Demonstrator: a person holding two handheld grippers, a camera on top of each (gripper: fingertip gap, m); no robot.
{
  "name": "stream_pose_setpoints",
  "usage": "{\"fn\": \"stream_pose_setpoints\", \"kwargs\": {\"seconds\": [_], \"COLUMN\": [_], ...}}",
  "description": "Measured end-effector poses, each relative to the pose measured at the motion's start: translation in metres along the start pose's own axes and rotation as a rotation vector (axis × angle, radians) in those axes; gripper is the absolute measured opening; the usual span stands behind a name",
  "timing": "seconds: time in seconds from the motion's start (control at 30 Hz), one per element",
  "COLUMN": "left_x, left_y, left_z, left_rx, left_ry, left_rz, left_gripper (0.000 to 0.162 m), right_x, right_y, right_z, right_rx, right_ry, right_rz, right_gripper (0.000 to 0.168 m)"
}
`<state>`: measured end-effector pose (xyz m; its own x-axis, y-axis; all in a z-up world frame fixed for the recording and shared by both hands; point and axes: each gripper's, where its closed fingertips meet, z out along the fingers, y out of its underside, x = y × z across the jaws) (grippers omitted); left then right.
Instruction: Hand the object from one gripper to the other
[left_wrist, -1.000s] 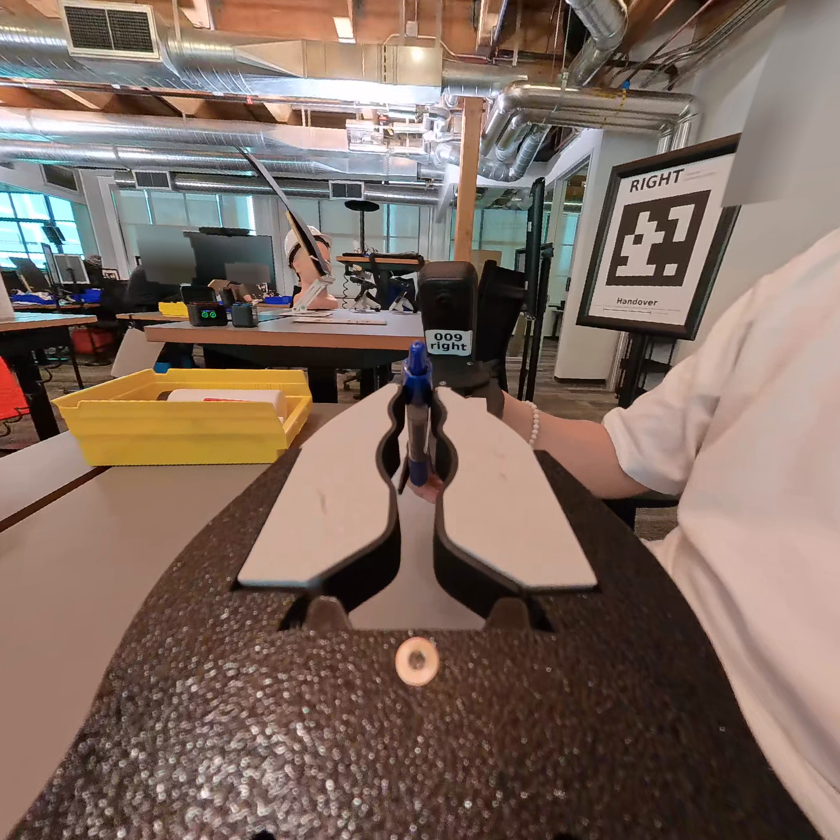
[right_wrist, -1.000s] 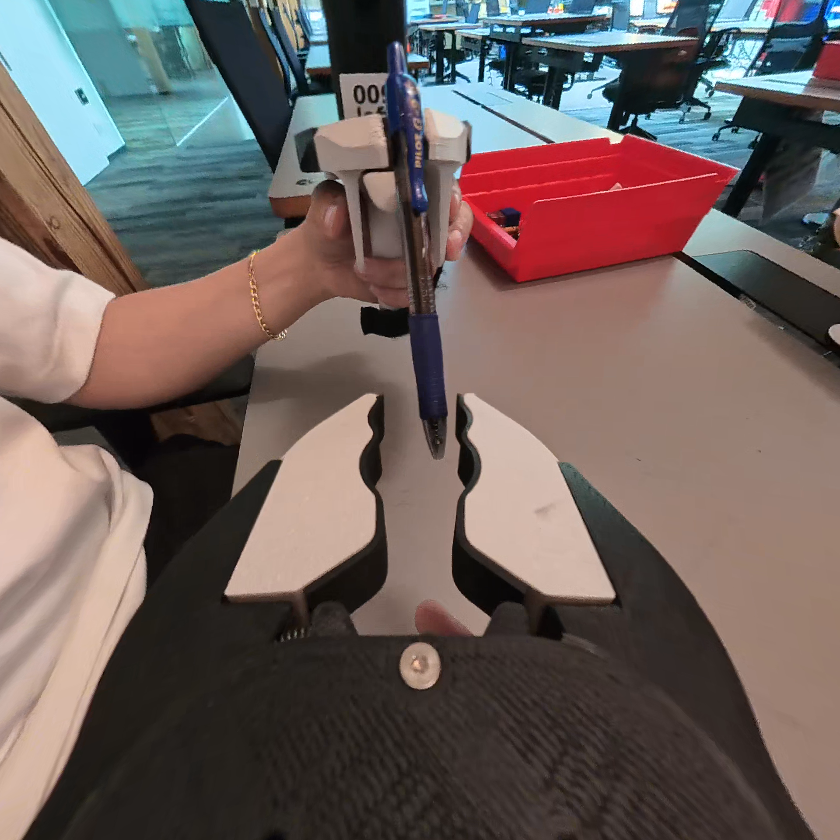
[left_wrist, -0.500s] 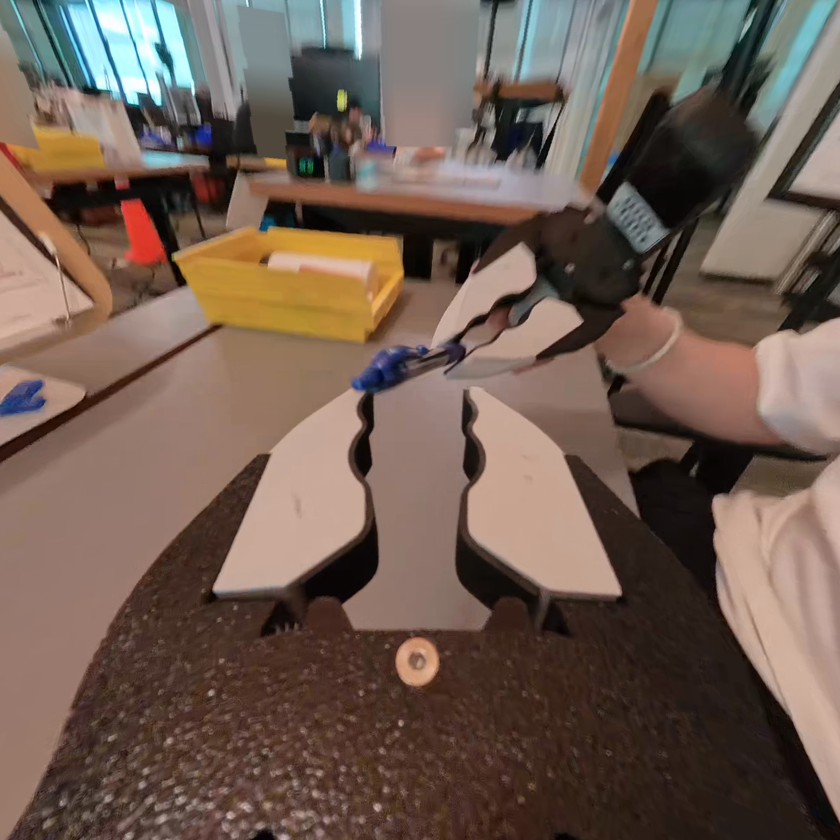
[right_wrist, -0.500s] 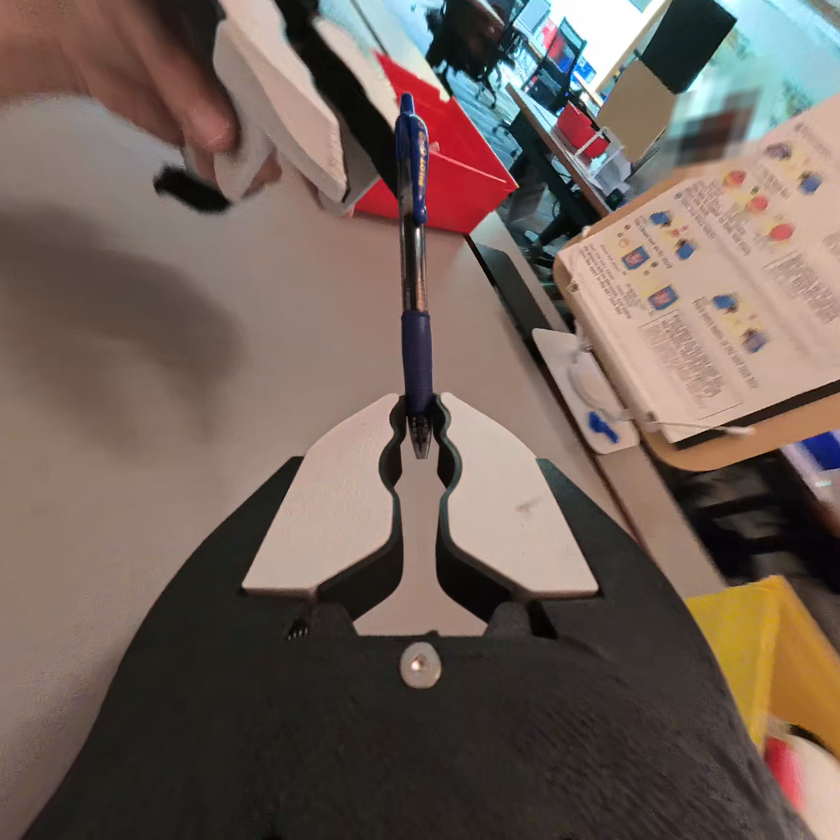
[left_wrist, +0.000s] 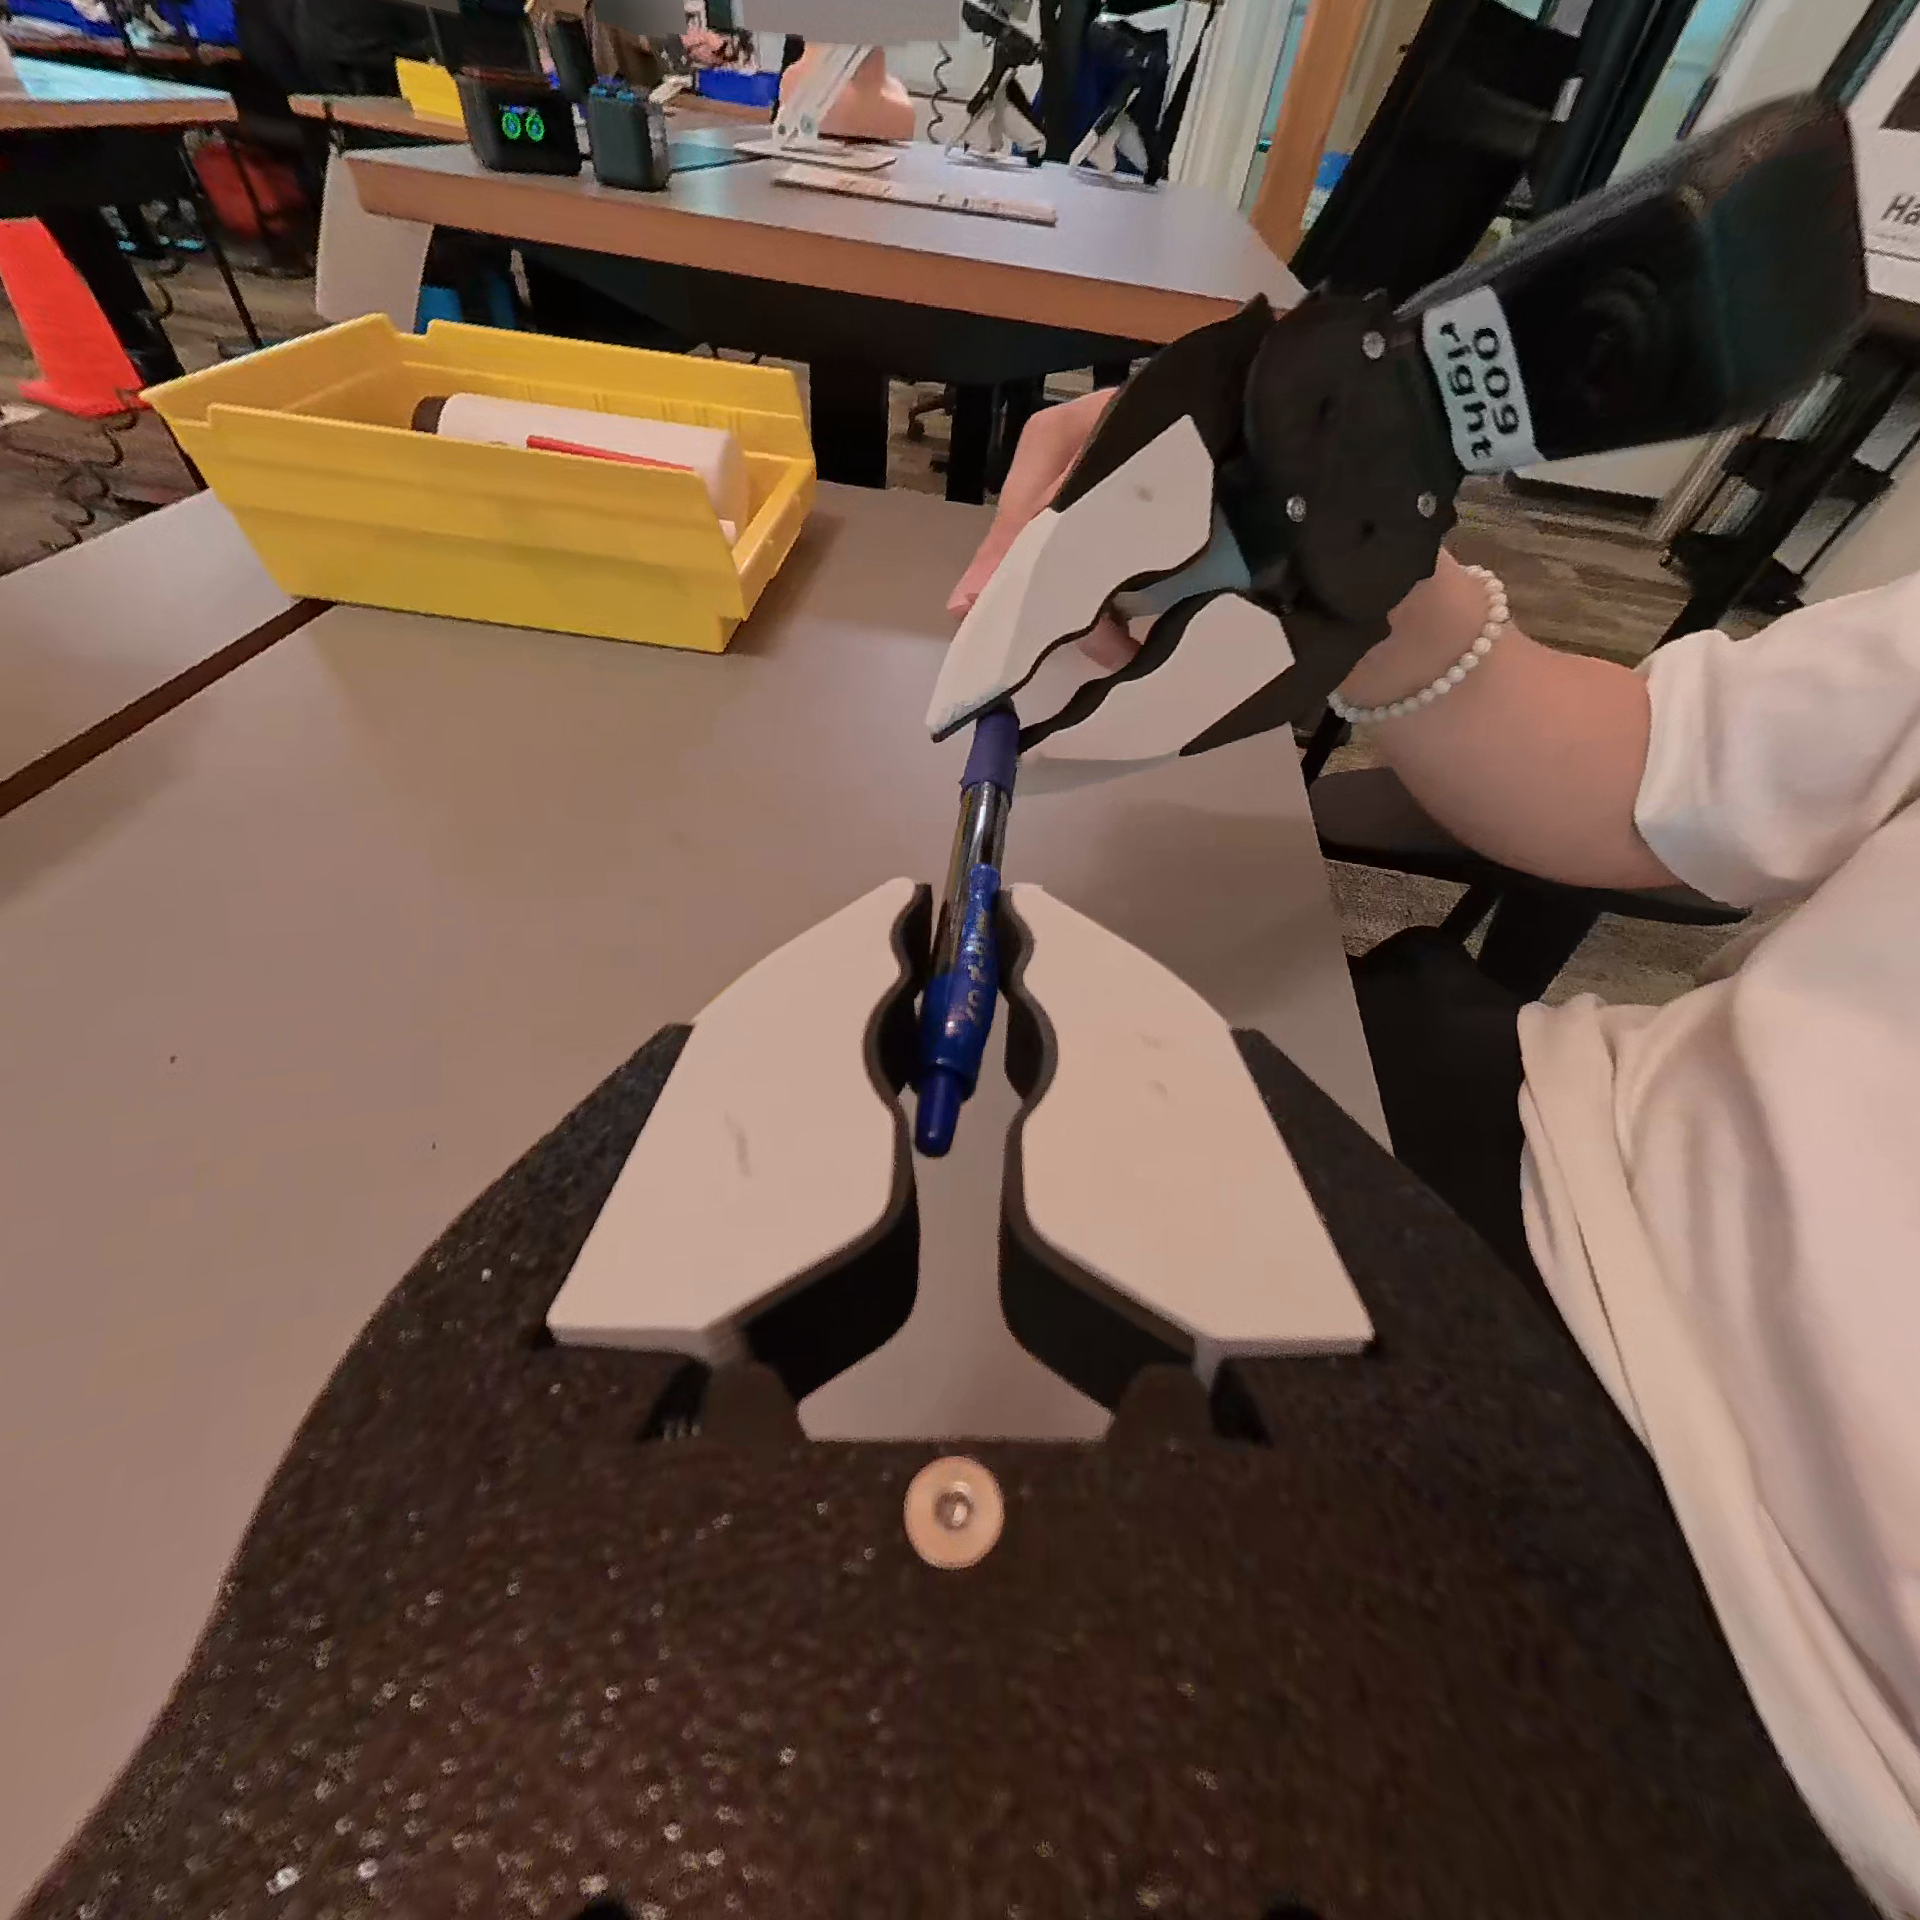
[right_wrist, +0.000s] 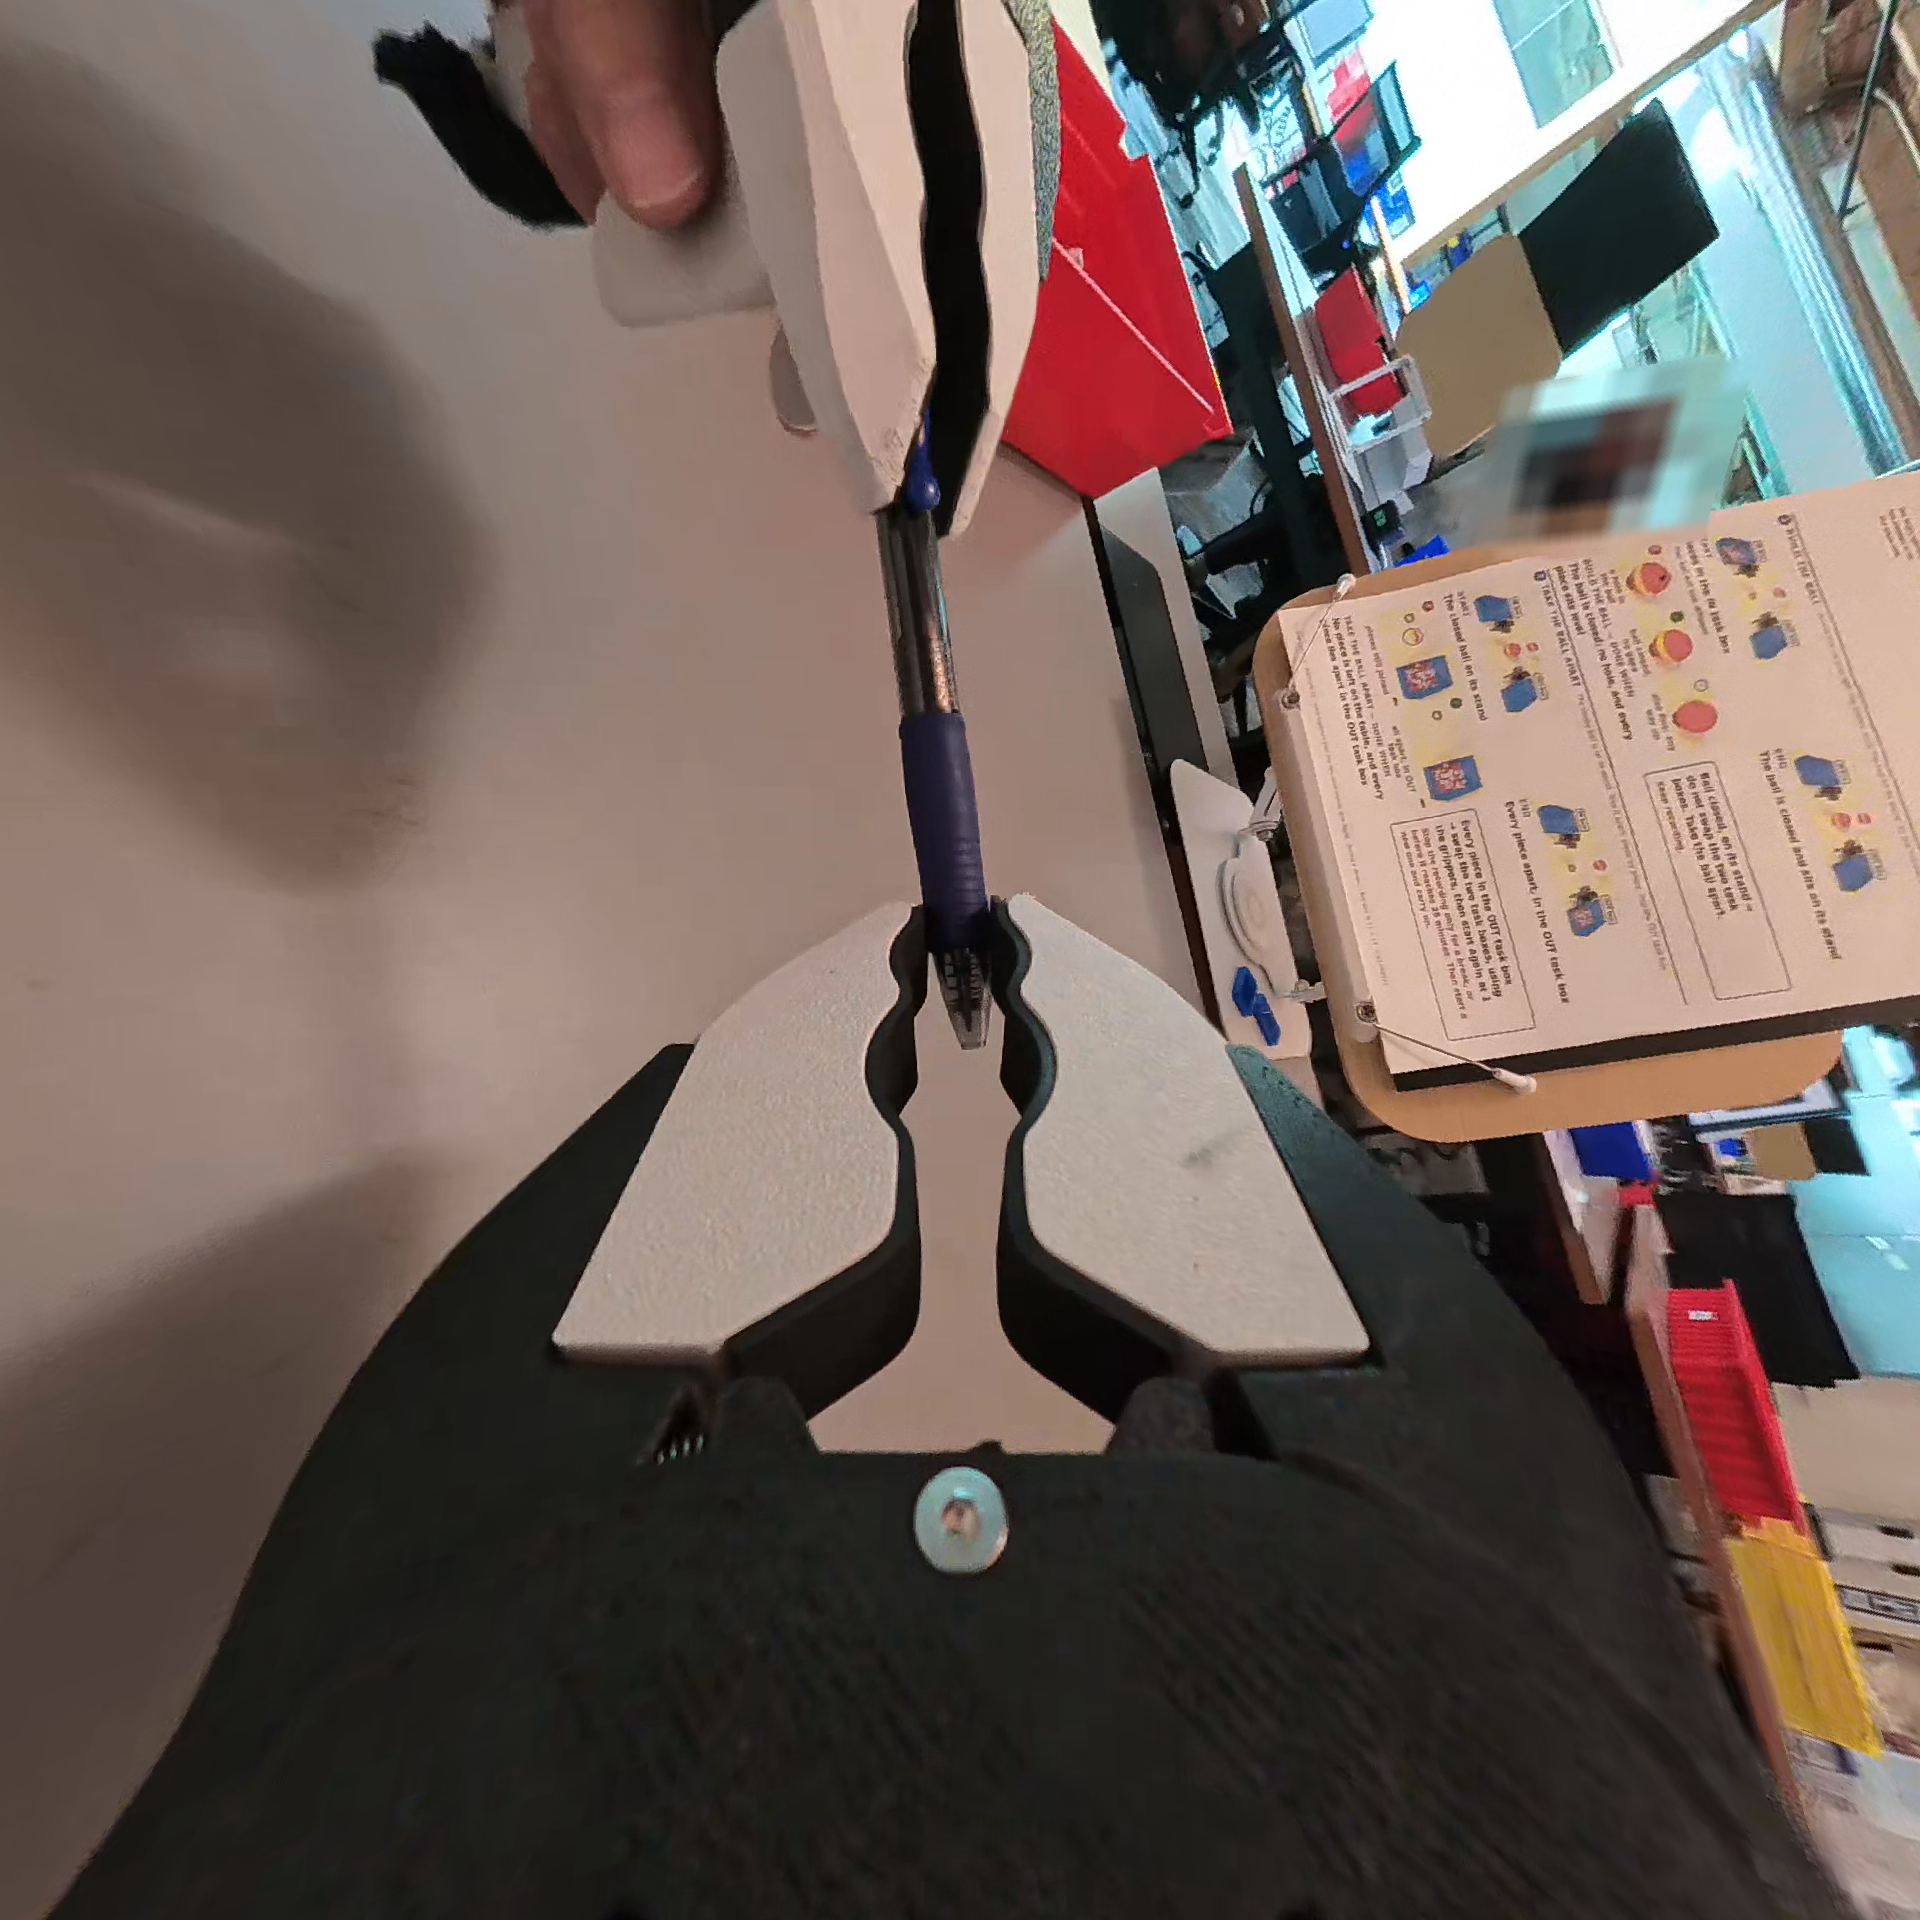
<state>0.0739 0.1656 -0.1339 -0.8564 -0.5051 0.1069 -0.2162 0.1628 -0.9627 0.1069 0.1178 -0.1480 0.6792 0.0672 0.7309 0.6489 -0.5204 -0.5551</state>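
Sitting between both grippers right now, the blue pen (left_wrist: 961, 977) spans the gap above the grey table (left_wrist: 416, 831) without touching it. Right gripper (right_wrist: 961, 935) has its 2 white fingers (right_wrist: 769, 1122) nearly closed, pinching the pen by the rubber grip end, with the tip poking just past the pinch point. Left gripper (left_wrist: 961, 935) has its fingers a bit apart around the clip end, and the clicker sticks back into the gap; from the right wrist view they look close to the barrel, but I can't tell if they're actually clamping it. Yellow bin (left_wrist: 499, 520) sits farther back on the table with a white tube in it. Red bin (right_wrist: 1101, 343) sits behind the left gripper, and an instruction sheet on a clipboard (right_wrist: 1558, 790) stands off to the side.
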Motion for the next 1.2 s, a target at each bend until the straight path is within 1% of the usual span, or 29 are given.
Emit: {"fn": "stream_pose_setpoints", "kwargs": {"seconds": [0.1, 0.13, 0.23, 0.3, 0.33, 0.37, 0.4, 0.47, 0.53, 0.6, 0.67, 0.73, 0.83, 0.87, 0.9, 0.93, 1.0, 1.1, 1.13, 1.2], "left_x": [0.001, -0.001, -0.010, -0.011, -0.008, -0.006, -0.005, -0.002, -0.002, 0.002, 0.006, 0.007, 0.001, -0.003, -0.007, -0.010, -0.012, -0.008, -0.005, 0.004], "left_y": [-0.005, -0.009, -0.035, -0.050, -0.054, -0.055, -0.055, -0.055, -0.052, -0.049, -0.048, -0.048, -0.039, -0.034, -0.031, -0.028, -0.030, -0.045, -0.049, -0.053], "left_z": [-0.001, -0.003, -0.015, -0.022, -0.022, -0.019, -0.016, -0.007, 0.003, 0.012, 0.018, 0.019, 0.025, 0.027, 0.028, 0.027, 0.025, 0.025, 0.026, 0.032], "left_rx": [0.070, 0.118, 0.358, 0.516, 0.566, 0.599, 0.626, 0.666, 0.673, 0.654, 0.646, 0.649, 0.570, 0.528, 0.485, 0.442, 0.365, 0.284, 0.264, 0.236], "left_ry": [0.035, 0.033, 0.019, 0.040, 0.072, 0.102, 0.116, 0.151, 0.155, 0.171, 0.179, 0.187, 0.150, 0.105, 0.048, -0.010, -0.124, -0.258, -0.292, -0.314], "left_rz": [0.024, 0.024, -0.010, -0.046, -0.057, -0.073, -0.088, -0.114, -0.138, -0.134, -0.124, -0.128, -0.141, -0.117, -0.074, -0.022, 0.088, 0.201, 0.235, 0.284], "left_gripper": [0.010, 0.010, 0.010, 0.010, 0.009, 0.009, 0.010, 0.009, 0.009, 0.010, 0.010, 0.010, 0.012, 0.016, 0.025, 0.029, 0.029, 0.029, 0.029, 0.025], "right_x": [0.005, 0.010, 0.026, 0.042, 0.048, 0.054, 0.060, 0.065, 0.060, 0.055, 0.056, 0.055, 0.051, 0.051, 0.051, 0.049, 0.046, 0.041, 0.040, 0.033], "right_y": [-0.004, -0.007, -0.011, -0.014, -0.021, -0.030, -0.036, -0.043, -0.050, -0.052, -0.051, -0.052, -0.049, -0.046, -0.041, -0.036, -0.027, -0.013, -0.008, -0.006], "right_z": [-0.002, -0.004, -0.010, -0.012, -0.016, -0.022, -0.026, -0.030, -0.031, -0.029, -0.029, -0.032, -0.029, -0.027, -0.024, -0.023, -0.020, -0.013, -0.010, -0.004], "right_rx": [0.077, 0.132, 0.284, 0.410, 0.511, 0.618, 0.707, 0.805, 0.828, 0.806, 0.804, 0.819, 0.739, 0.690, 0.629, 0.563, 0.430, 0.225, 0.169, 0.101], "right_ry": [-0.014, -0.013, -0.058, -0.050, -0.060, -0.073, -0.072, -0.069, -0.089, -0.078, -0.045, -0.079, -0.131, -0.117, -0.091, -0.078, -0.044, 0.033, 0.068, 0.084], "right_rz": [0.140, 0.227, 0.566, 0.795, 0.890, 0.970, 1.040, 1.118, 1.091, 1.029, 1.013, 1.017, 1.001, 0.982, 0.961, 0.927, 0.840, 0.664, 0.608, 0.522], "right_gripper": [0.013, 0.019, 0.067, 0.074, 0.072, 0.066, 0.057, 0.045, 0.032, 0.028, 0.017, 0.014, 0.012, 0.011, 0.011, 0.011, 0.011, 0.012, 0.012, 0.012]}}
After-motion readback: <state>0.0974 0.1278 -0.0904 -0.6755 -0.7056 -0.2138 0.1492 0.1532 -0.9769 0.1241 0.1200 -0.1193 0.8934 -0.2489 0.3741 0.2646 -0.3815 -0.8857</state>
